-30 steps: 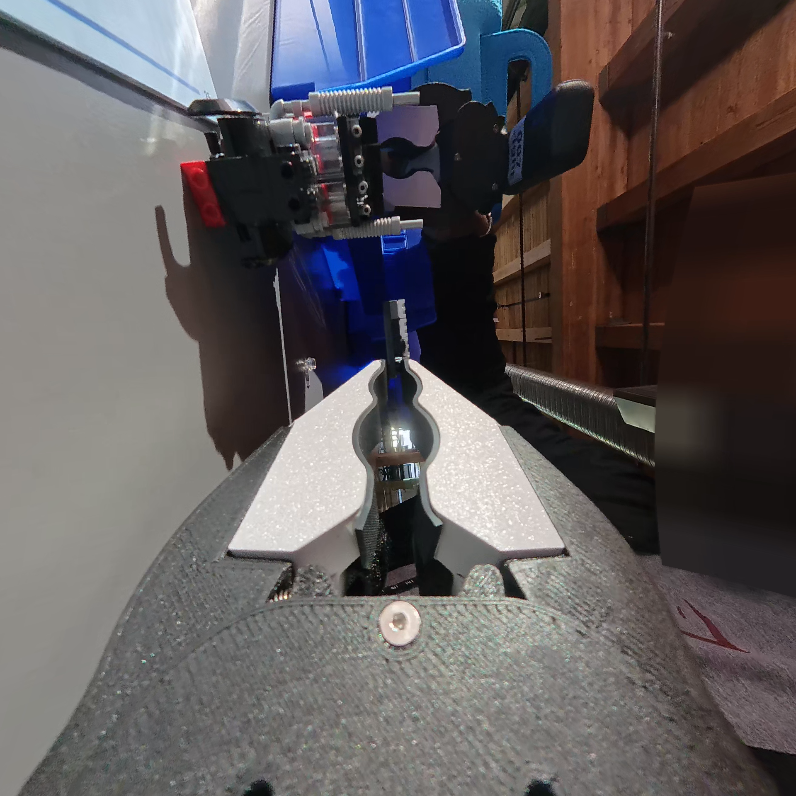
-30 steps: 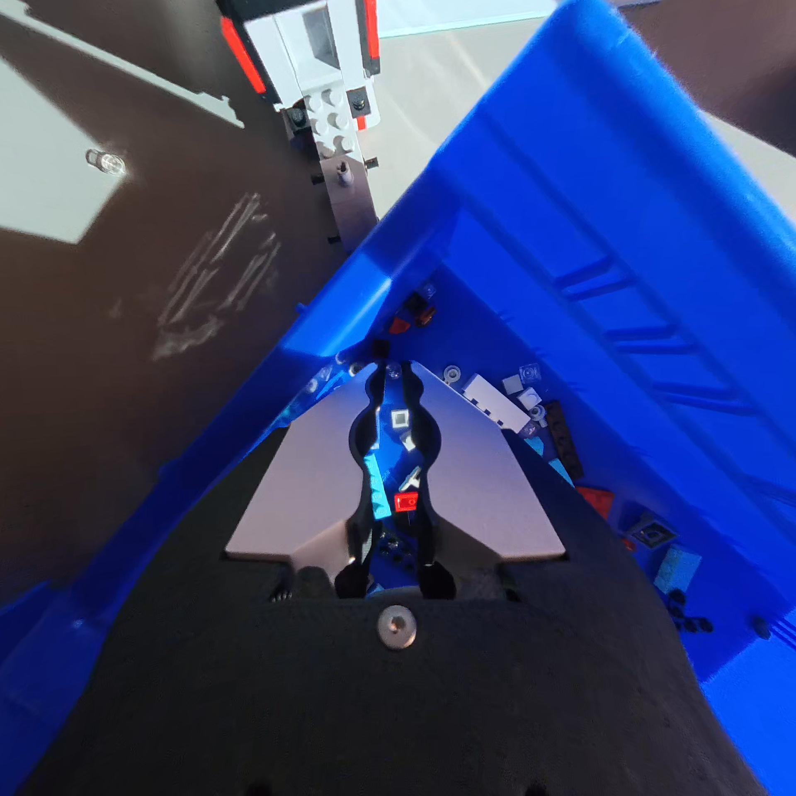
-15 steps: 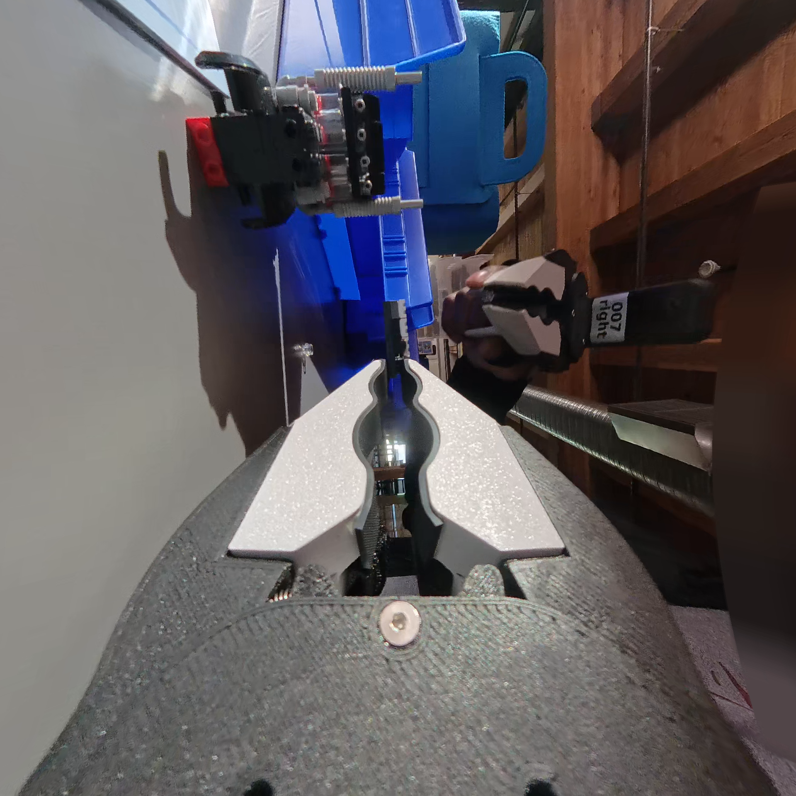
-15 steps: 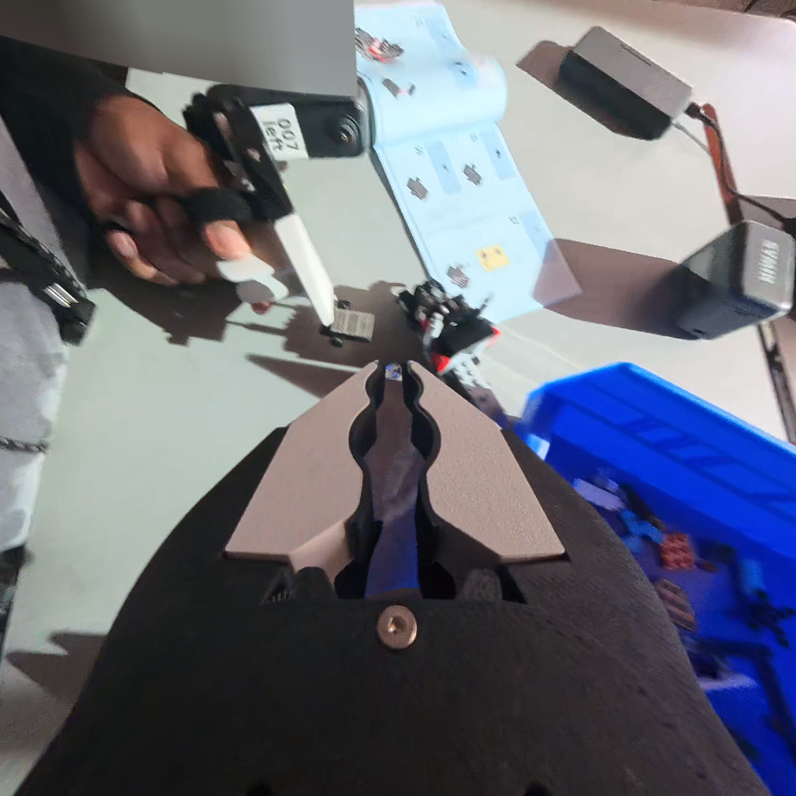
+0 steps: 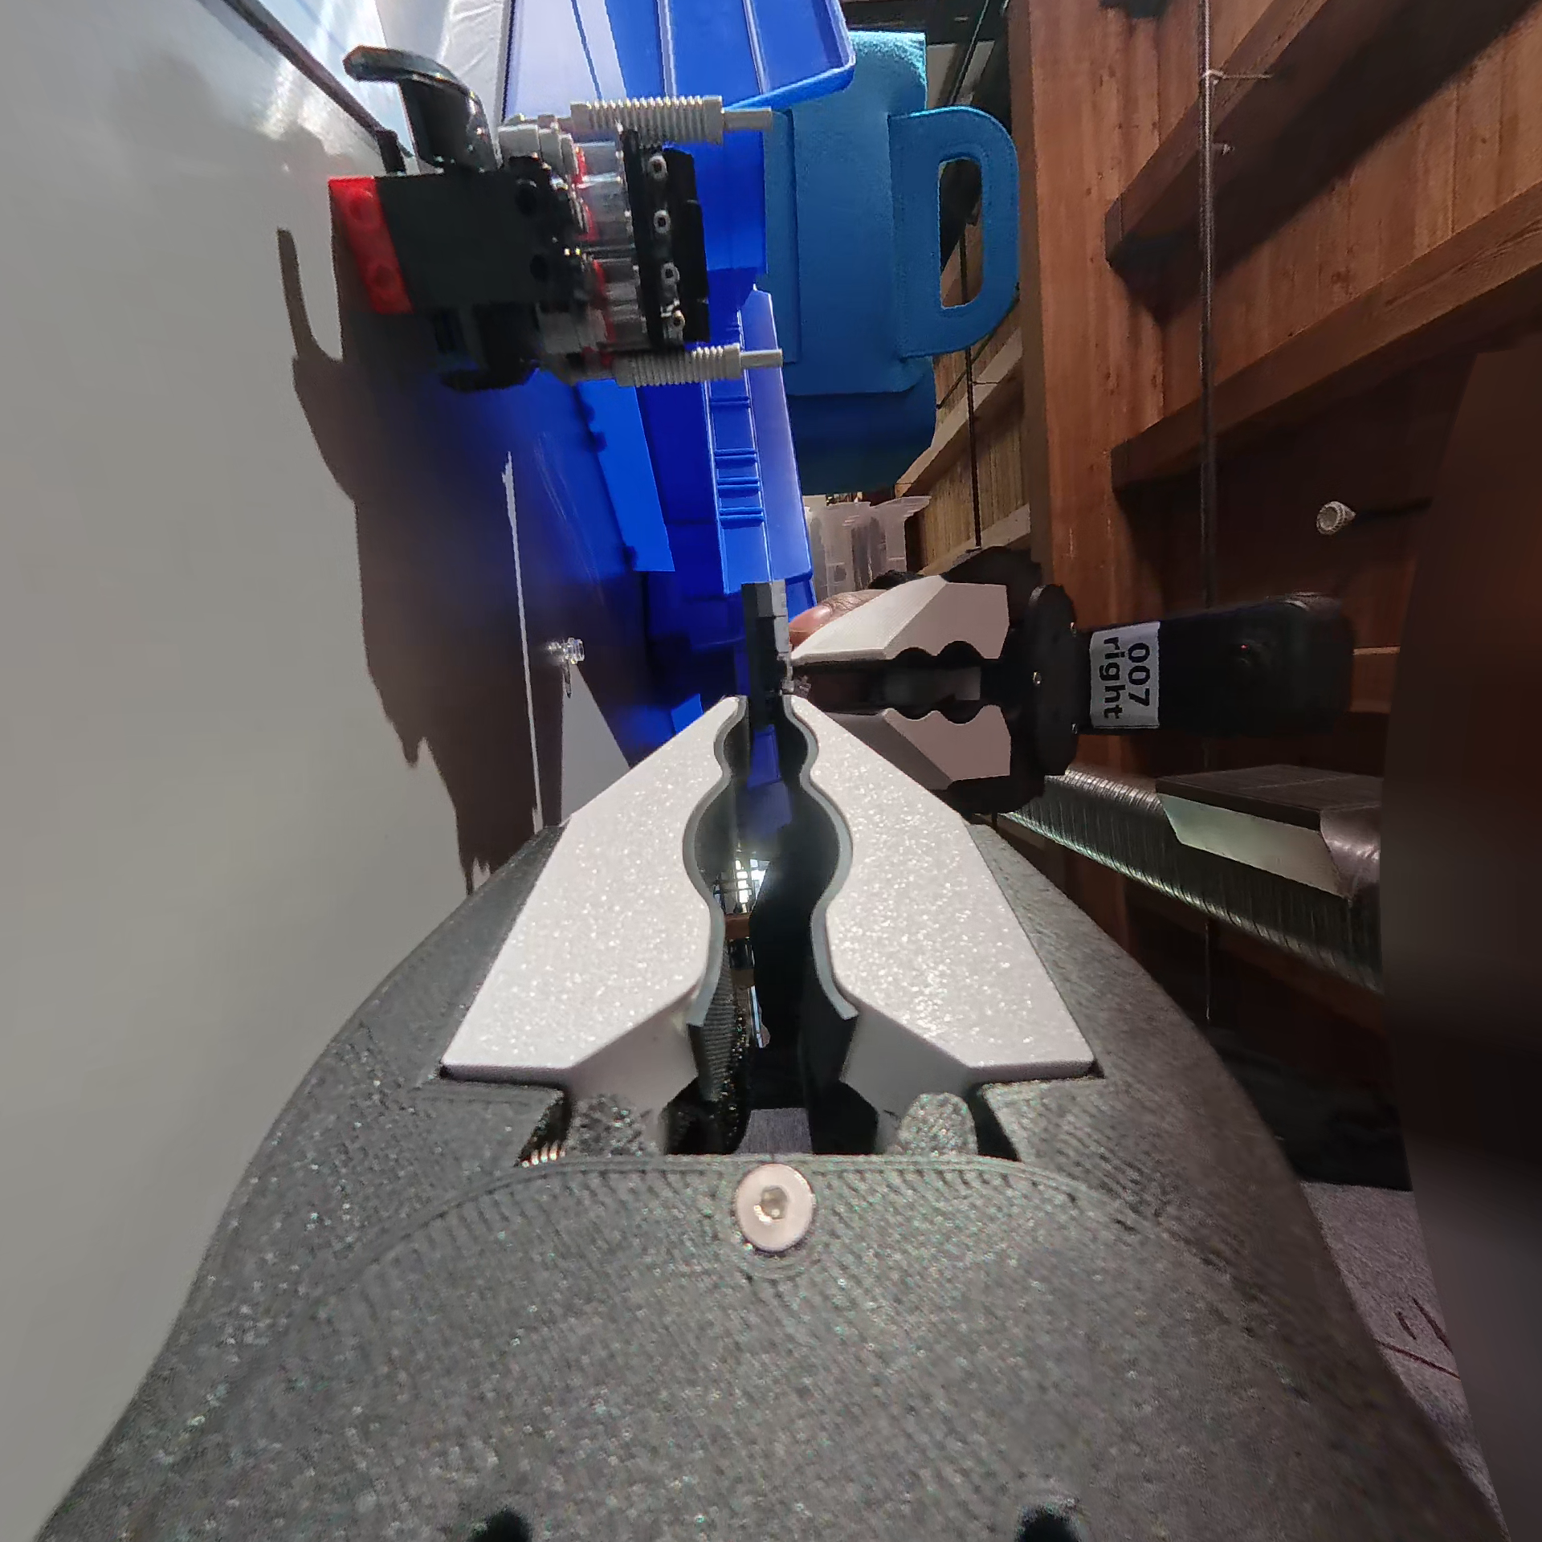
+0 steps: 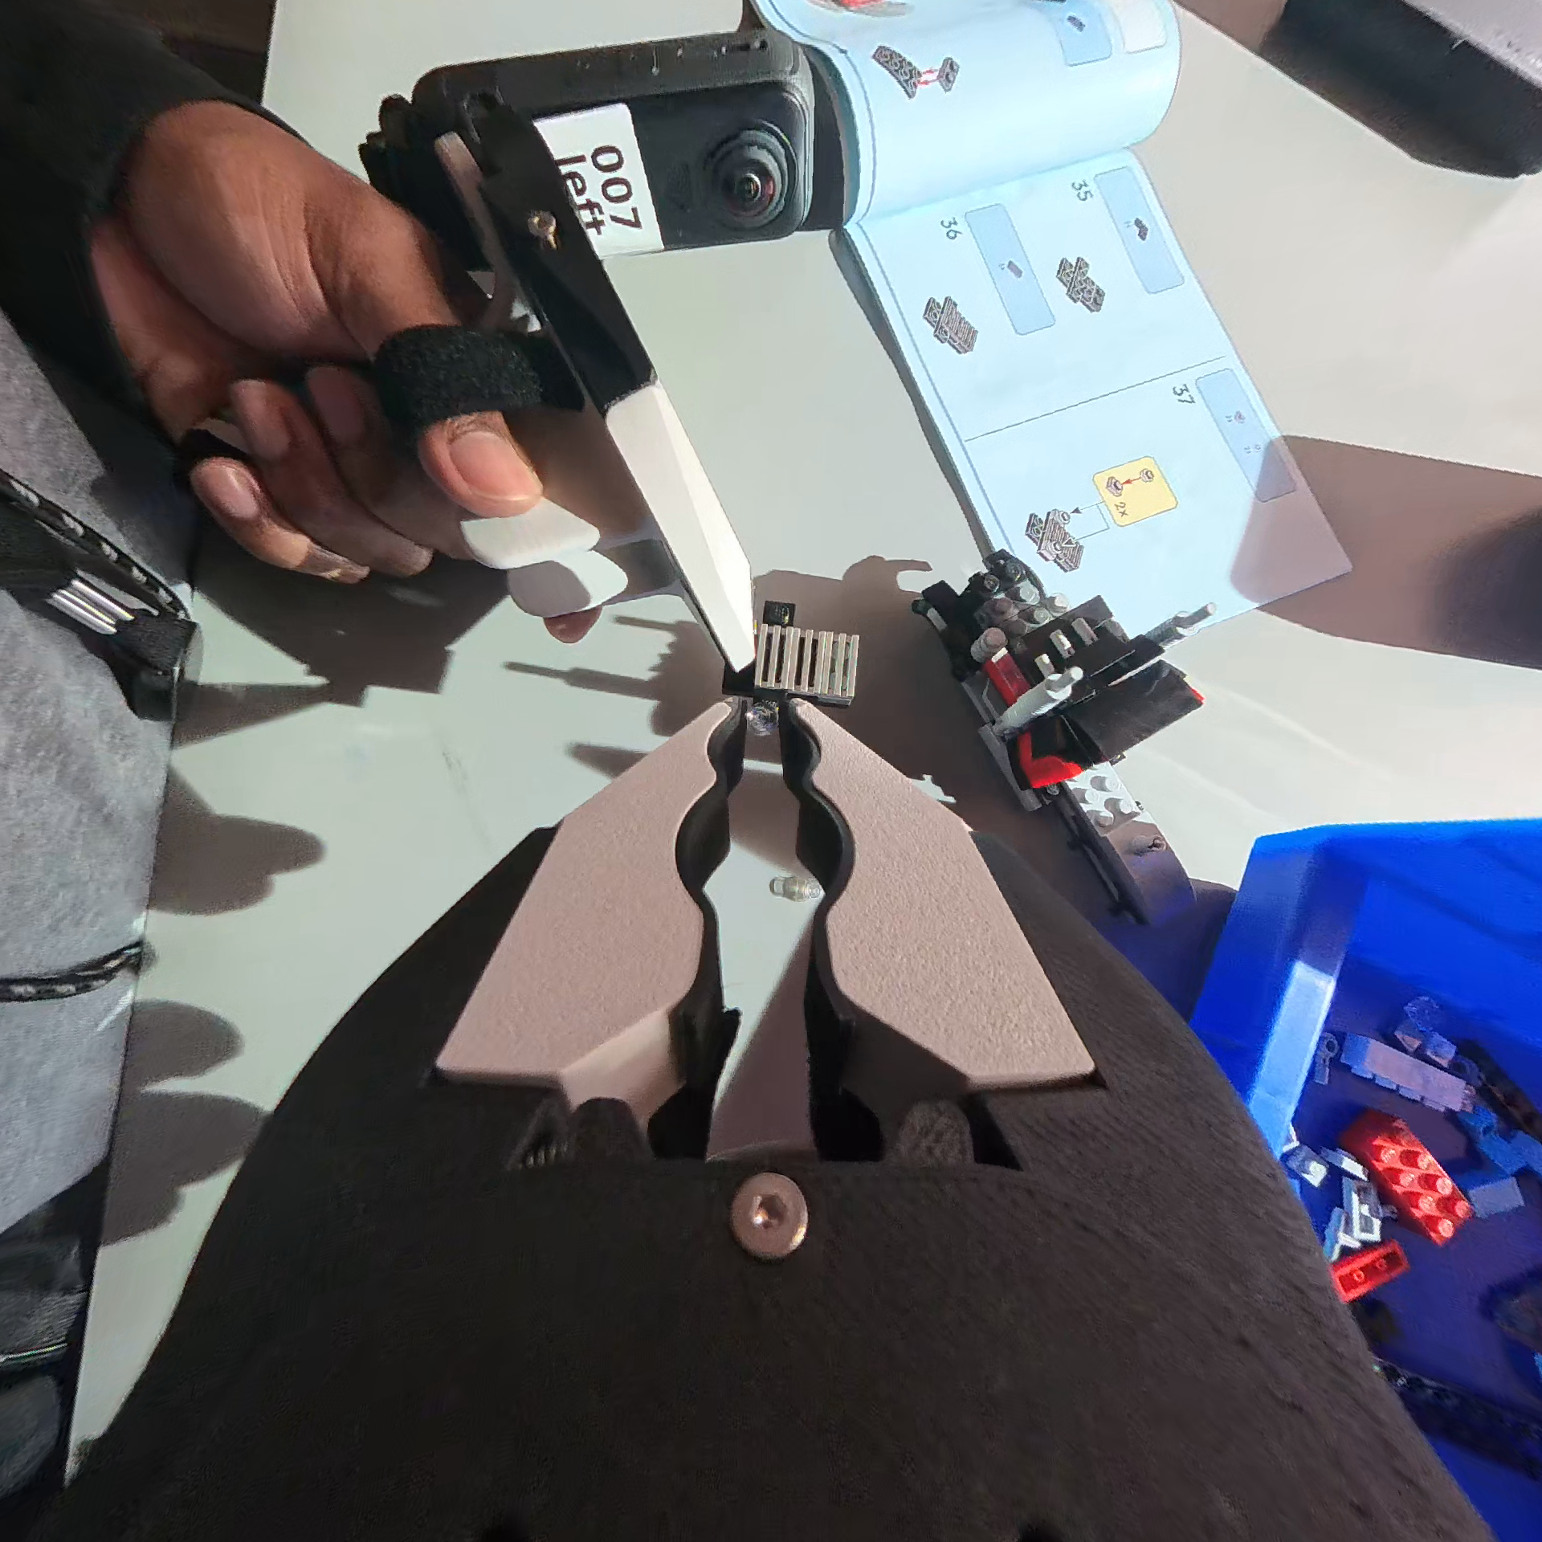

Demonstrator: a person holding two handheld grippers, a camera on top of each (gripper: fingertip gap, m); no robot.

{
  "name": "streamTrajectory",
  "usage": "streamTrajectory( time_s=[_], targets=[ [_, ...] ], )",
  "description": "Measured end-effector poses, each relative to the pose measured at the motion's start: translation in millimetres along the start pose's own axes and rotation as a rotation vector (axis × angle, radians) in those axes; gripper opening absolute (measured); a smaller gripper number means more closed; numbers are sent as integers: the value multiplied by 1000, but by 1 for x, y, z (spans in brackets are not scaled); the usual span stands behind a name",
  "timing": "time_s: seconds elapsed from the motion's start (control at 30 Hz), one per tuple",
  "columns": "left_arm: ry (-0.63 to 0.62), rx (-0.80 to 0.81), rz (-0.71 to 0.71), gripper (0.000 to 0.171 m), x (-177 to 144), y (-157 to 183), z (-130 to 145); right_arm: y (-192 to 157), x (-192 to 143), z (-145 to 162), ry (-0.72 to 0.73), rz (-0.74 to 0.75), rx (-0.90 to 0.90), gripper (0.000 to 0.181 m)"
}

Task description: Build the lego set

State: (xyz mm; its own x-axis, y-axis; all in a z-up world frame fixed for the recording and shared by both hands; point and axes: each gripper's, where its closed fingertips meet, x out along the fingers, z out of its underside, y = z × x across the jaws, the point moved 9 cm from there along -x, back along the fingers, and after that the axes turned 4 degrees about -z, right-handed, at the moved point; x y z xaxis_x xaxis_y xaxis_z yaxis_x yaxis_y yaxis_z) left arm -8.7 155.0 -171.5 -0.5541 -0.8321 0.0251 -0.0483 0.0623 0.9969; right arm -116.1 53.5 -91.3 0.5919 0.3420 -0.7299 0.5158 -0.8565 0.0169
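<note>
**Clear stud brought to the grille sub-assembly**

A small sub-assembly (image 6: 799, 663), a grey grille tile on a black plate, is held above the tabletop (image 6: 334, 876) between the two tools. The left gripper (image 5: 766, 705) is clenched on the black plate's edge; in the left wrist view the piece (image 5: 766, 642) stands edge-on, poking up from the fingertips. In the right wrist view the left gripper (image 6: 738, 659) reaches in from the upper left, a hand (image 6: 275, 359) wrapped round its handle.

The right gripper (image 6: 761, 719) is closed on a tiny clear round stud (image 6: 761, 718) and holds it right at the near edge of the sub-assembly; whether stud and plate actually touch is hard to make out. From the left wrist view the right gripper (image 5: 797, 663) comes in sideways from the right, its tips against the black piece.

A second clear stud (image 6: 791, 887) lies loose on the tabletop, seen through the gap between the right gripper's fingers. Just right of the sub-assembly sits the partly built model (image 6: 1060, 676), black, grey and red, with pale ribbed rods sticking out. Behind it lies the open instruction booklet (image 6: 1085, 334). At the lower right, the blue bin (image 6: 1302, 985) holds loose bricks, among them a red brick (image 6: 1406, 1176)
</note>
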Motion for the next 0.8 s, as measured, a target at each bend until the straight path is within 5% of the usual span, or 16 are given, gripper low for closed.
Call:
streamTrajectory(
  time_s=[0.8],
  targets=[
    [13, -9, 9, 5, -1, 0, -1, -2, 6, -2, 53, 47, 39, 10]
  ],
)
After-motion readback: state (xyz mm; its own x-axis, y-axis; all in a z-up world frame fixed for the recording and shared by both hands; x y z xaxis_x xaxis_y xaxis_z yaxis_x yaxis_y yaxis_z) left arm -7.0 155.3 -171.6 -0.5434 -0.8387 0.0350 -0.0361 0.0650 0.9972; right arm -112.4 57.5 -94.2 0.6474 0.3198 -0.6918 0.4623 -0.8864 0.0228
